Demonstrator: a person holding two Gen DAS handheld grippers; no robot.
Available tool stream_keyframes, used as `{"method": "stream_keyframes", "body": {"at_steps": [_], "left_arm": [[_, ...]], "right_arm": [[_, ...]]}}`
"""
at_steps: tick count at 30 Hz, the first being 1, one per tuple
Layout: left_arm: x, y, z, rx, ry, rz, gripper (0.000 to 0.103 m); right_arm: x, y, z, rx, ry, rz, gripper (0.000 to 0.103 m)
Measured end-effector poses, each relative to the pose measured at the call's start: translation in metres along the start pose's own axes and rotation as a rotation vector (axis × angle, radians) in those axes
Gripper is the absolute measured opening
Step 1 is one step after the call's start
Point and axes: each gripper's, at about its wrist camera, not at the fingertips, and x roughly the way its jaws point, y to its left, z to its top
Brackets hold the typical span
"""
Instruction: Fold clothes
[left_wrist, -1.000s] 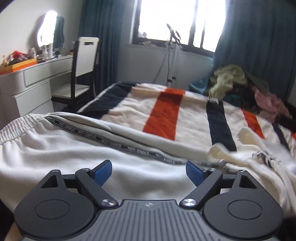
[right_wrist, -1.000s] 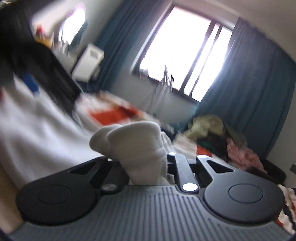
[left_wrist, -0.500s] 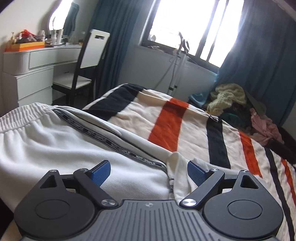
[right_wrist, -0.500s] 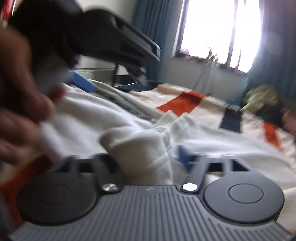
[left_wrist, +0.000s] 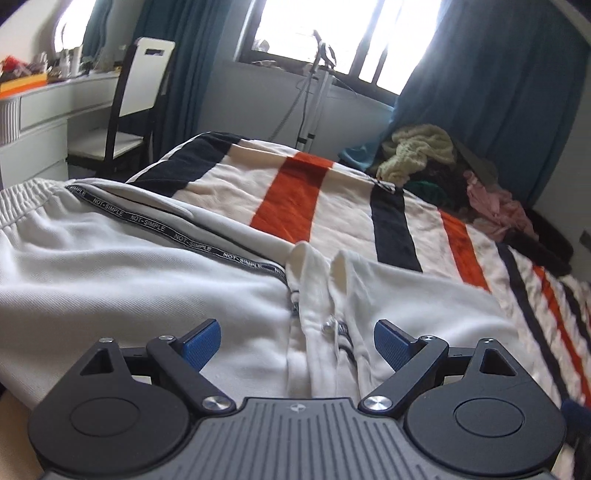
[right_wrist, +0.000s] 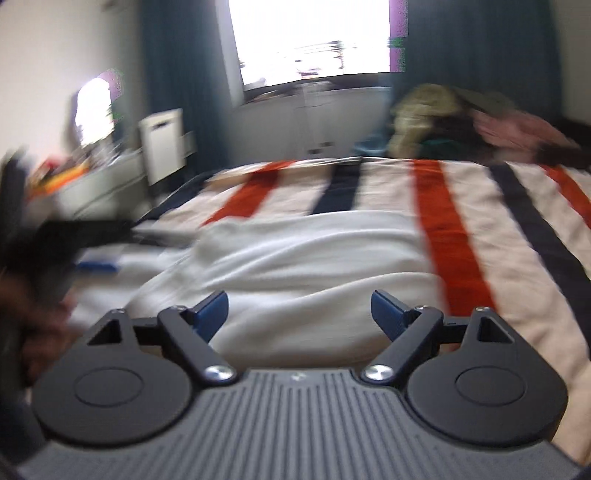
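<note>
Left gripper (left_wrist: 297, 341): jaws wide, empty, nearer, over folded white track pants (left_wrist: 129, 273) | pants: on striped blanket (left_wrist: 295, 192), long axis left-right | right gripper (right_wrist: 299, 312): jaws wide, holding nothing, above pants' right end.

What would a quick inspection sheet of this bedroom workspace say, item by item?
Surface: bed with a cream blanket striped orange and navy.
Job's things: white trousers with lettered black side tape, spread on the near part of the bed, folded part with drawstring lying on top.
Clutter: heap of unfolded clothes at the far right of the bed.
Grippers: left tool open above the trousers, nothing held; right tool has just opened, nothing between its pads.
Cables: one thin cable hangs by the white stand under the window.
Surroundings: window, blue curtains, chair, white dresser with small items.
</note>
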Motion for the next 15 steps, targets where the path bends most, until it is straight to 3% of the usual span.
{"method": "stream_keyframes", "body": {"at_steps": [5, 10, 15], "left_arm": [[0.002, -0.014, -0.013, 0.098, 0.020, 0.050, 0.091], [0.013, -0.016, -0.019, 0.132, 0.062, 0.095, 0.091], [0.015, -0.014, -0.023, 0.141, 0.073, 0.108, 0.092]], "right_arm": [[0.034, -0.032, 0.004, 0.108, 0.004, -0.109, 0.041], [0.065, -0.037, -0.021, 0.129, 0.136, -0.164, 0.037], [0.069, -0.036, -0.027, 0.135, 0.144, -0.170, 0.037]]}}
